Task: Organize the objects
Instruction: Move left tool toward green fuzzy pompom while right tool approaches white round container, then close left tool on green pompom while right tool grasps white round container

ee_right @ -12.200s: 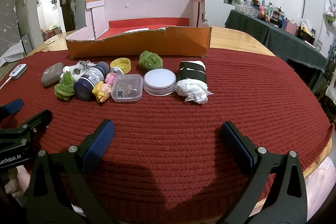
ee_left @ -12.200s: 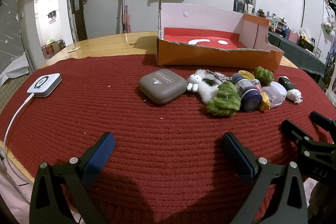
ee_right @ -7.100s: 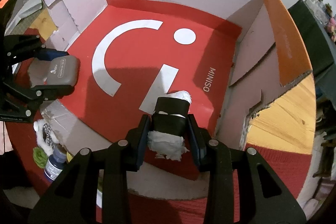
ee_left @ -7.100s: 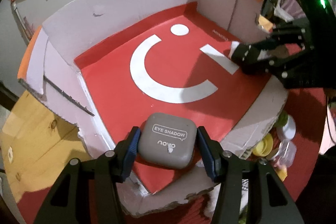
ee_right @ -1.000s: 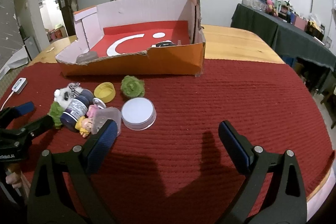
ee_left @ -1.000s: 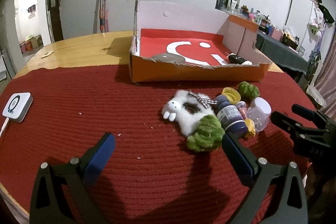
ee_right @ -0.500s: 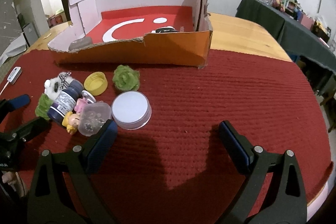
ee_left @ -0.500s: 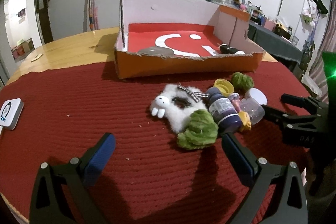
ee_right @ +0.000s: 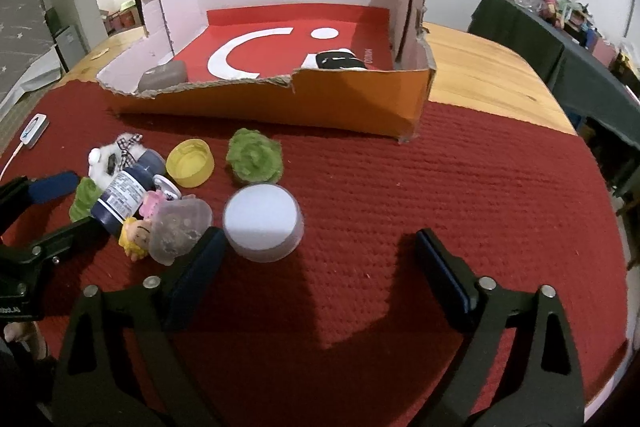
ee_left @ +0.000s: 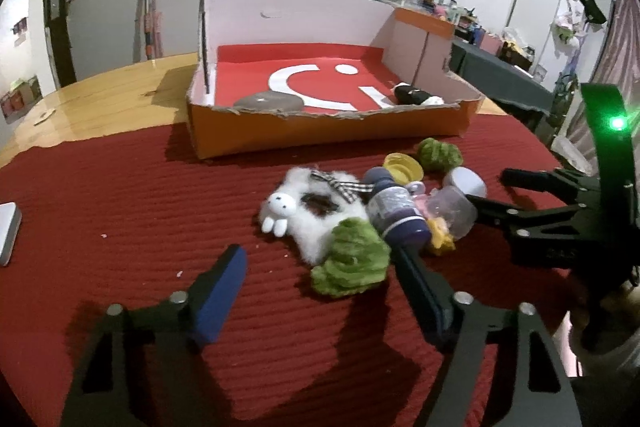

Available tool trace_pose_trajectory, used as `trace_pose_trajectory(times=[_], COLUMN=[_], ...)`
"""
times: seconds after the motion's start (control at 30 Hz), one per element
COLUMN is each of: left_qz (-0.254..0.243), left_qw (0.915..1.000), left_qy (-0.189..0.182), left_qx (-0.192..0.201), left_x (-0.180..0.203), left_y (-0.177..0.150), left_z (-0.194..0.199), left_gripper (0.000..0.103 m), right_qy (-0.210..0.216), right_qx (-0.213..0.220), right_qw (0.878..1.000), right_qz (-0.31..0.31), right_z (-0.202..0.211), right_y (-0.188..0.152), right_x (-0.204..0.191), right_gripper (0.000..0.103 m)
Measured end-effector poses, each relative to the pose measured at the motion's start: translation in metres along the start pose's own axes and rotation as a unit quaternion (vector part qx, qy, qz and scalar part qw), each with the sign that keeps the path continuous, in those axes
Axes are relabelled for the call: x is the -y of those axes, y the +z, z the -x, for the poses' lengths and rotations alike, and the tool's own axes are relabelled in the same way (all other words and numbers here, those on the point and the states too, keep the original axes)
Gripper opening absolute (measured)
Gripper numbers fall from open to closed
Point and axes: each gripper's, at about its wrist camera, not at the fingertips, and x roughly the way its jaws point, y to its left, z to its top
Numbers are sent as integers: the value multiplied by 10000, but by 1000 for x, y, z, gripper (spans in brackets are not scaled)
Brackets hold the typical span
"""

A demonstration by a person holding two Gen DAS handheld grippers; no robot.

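My left gripper [ee_left: 320, 287] hangs low over the red mat, jaws closing. A green plush [ee_left: 350, 261] lies between its tips, untouched by the left pad. Behind it lie a white plush rabbit [ee_left: 304, 211] and a dark blue bottle [ee_left: 396, 215]. My right gripper [ee_right: 320, 259] is also closing on nothing. A white round jar [ee_right: 262, 223] sits just ahead of its left finger, beside a clear plastic box [ee_right: 180, 227] and a small doll [ee_right: 136, 235]. The orange cardboard box [ee_right: 280, 103] holds a grey case [ee_right: 164, 75] and a black-and-white bundle [ee_right: 340, 61].
A yellow cap [ee_right: 190, 163] and a green plush ball [ee_right: 254, 157] lie between the pile and the box. A white device on a cable [ee_right: 34, 127] rests at the mat's left edge. Bare mat [ee_right: 480, 187] stretches to the right; wooden tabletop lies beyond.
Both pairs of jaws have narrowed, the left far more. Both grippers have tipped down and come closer to the pile, so the objects look larger.
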Motion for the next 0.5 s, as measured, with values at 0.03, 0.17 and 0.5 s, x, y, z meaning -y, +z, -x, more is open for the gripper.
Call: trace_pose_trajectory(times=[0.03, 0.17, 0.5], left_qz=[-1, -10, -93], left_qw=[10000, 9998, 9991], left_qy=[-56, -217, -401], left_qx=[1, -5, -44], left_x=[0, 1, 7], left_y=[0, 0, -1], left_z=[0, 0, 0], left_gripper=[70, 59, 45], right_qy=[13, 74, 176], right_qx=[-1, 19, 115], right_qw=[10000, 9999, 9997], right_qz=[5, 68, 92], right_z=[0, -1, 0], right_y=[0, 3, 4], right_x=[0, -4, -9], right_gripper=[90, 80, 64])
